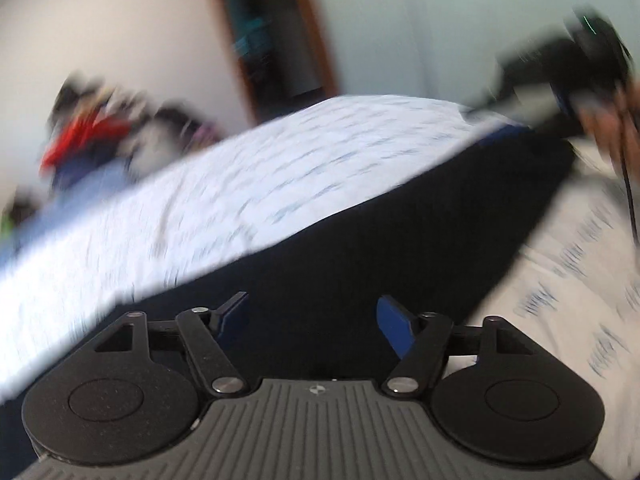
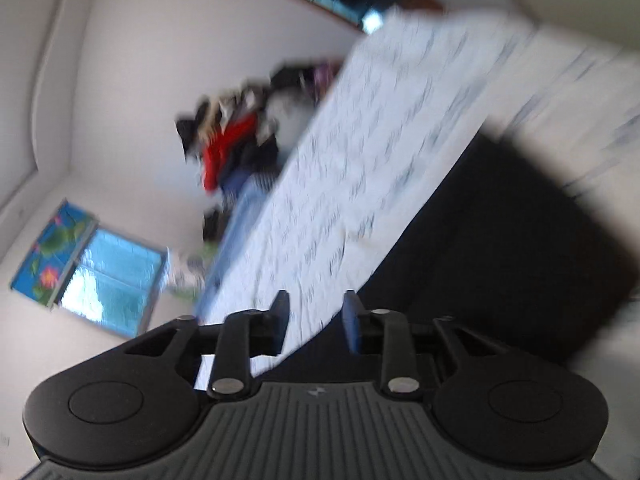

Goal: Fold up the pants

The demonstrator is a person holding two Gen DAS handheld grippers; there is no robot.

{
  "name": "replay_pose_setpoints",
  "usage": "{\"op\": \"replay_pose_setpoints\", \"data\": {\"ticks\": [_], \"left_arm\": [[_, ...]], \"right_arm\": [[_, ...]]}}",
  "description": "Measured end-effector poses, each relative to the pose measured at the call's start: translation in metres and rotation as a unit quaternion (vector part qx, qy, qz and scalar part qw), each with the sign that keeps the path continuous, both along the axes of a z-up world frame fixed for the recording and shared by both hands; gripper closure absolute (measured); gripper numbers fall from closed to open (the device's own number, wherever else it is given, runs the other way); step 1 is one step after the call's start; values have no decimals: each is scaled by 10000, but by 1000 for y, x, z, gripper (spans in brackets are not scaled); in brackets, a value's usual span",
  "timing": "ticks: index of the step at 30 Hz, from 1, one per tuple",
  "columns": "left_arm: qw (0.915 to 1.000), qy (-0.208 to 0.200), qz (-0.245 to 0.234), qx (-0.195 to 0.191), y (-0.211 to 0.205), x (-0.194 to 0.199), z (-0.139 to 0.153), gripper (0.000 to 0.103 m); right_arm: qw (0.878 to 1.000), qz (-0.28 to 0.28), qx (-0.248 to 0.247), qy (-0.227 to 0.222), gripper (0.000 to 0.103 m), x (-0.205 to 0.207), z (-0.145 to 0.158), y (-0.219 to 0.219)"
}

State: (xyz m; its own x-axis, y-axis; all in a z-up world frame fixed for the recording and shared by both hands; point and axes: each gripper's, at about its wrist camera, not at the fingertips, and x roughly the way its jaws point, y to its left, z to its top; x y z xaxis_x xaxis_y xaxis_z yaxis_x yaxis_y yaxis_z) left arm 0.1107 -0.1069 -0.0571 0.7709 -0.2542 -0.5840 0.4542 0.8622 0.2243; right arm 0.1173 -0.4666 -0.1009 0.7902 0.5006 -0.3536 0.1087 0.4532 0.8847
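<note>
Dark navy pants [image 1: 380, 232] lie flat on a bed with a white patterned sheet [image 1: 240, 184]. My left gripper [image 1: 314, 320] hangs just above the near part of the pants, open, its blue pads [image 1: 394, 328] wide apart with nothing between them. Both views are blurred. In the right wrist view the pants [image 2: 500, 248] spread to the right, and my right gripper [image 2: 316, 318] sits over their left edge where it meets the sheet [image 2: 380, 140]. It is open by a moderate gap and holds nothing. The right gripper [image 1: 592, 60] and a hand show at the far end of the pants.
A pile of mixed clothes [image 1: 92, 136] [image 2: 236, 140] is heaped against the wall past the bed. A doorway with a wooden frame [image 1: 272, 40] stands behind the bed. A window [image 2: 108, 280] with a flowered curtain is on the side wall.
</note>
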Motion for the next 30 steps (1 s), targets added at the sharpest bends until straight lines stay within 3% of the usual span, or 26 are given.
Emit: {"op": "replay_pose_setpoints", "data": {"ticks": [2, 3, 4, 5, 7, 8, 10, 11, 13, 14, 16, 17, 18, 22, 24, 26, 30], "left_arm": [[9957, 836, 312, -250, 17, 17, -14, 32], [9903, 1142, 467, -636, 29, 22, -22, 30], [9878, 1064, 484, -1025, 41, 18, -25, 29], [9888, 1004, 378, -1041, 44, 15, -27, 29], [9887, 986, 320, -1086, 47, 12, -25, 28], [9882, 996, 308, -1122, 50, 11, -23, 28], [9874, 1010, 352, -1162, 55, 7, -14, 31], [9865, 1000, 356, -1249, 57, 4, -10, 31], [9856, 758, 292, -1481, 74, -8, 3, 27], [9865, 566, 356, -1497, 84, -14, 9, 25], [9872, 324, 689, -1405, 100, -13, 14, 17], [9855, 253, 962, -1373, 109, -11, 15, 17], [9824, 231, 1204, -1409, 118, -7, 15, 17], [9635, 765, 1979, -1631, 145, 16, -3, 17], [9560, 1036, 2196, -1649, 151, 21, -21, 18], [9631, 752, 2075, -1543, 150, 11, -28, 16], [9645, 719, 2058, -1492, 146, 5, -28, 14]], "right_arm": [[9992, 105, 62, 368, 73, 26, -17, 11], [9984, 12, 3, 559, 76, 33, -27, 10], [9975, -199, 94, 665, 82, 34, -39, 3], [9958, -406, 527, 623, 100, 30, -53, -8], [9895, -733, 1049, 676, 103, 22, -66, -22], [9903, -802, 841, 764, 103, 22, -60, -22], [9921, -862, 210, 882, 99, 25, -38, -13], [9926, -853, 186, 846, 94, 25, -27, -4], [9975, -444, 446, 309, 94, 33, -5, 24], [9984, -122, 553, 39, 89, 40, 4, 46], [9959, 704, 558, -131, 59, 67, 19, 101], [9921, 1149, 499, -70, 24, 86, 23, 134], [9871, 1542, 440, 1, 11, 104, 24, 169], [9575, 2858, 353, 155, 12, 169, 15, 300], [9484, 3101, 448, 478, 12, 190, -1, 348], [9397, 3295, 550, 738, 12, 211, -19, 380], [9460, 3047, 640, 900, 23, 230, -29, 378]]}}
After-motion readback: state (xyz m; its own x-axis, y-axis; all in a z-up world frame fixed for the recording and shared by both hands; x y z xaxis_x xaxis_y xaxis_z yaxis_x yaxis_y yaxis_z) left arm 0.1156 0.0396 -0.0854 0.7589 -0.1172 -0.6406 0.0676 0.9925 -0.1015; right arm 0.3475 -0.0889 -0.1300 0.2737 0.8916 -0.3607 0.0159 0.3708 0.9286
